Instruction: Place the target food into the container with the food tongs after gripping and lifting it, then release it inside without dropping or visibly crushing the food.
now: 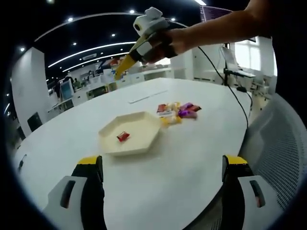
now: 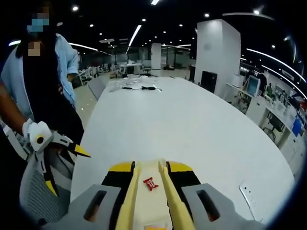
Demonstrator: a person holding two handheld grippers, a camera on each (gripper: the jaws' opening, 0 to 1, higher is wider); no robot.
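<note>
Tongs sat clamped in the right tool, over a red candy in the hexagonal tray at frame centre. Left tool stood open, empty, above the white worktop; wrapped sweets lay right of the tray.

A cream hexagonal tray holds a red wrapped sweet at frame centre; right of it lie purple, red and yellow sweets on the white counter. Yellow tongs rise at lower centre.

A white table carries a cream tray and seemingly wrapped sweets.
</note>
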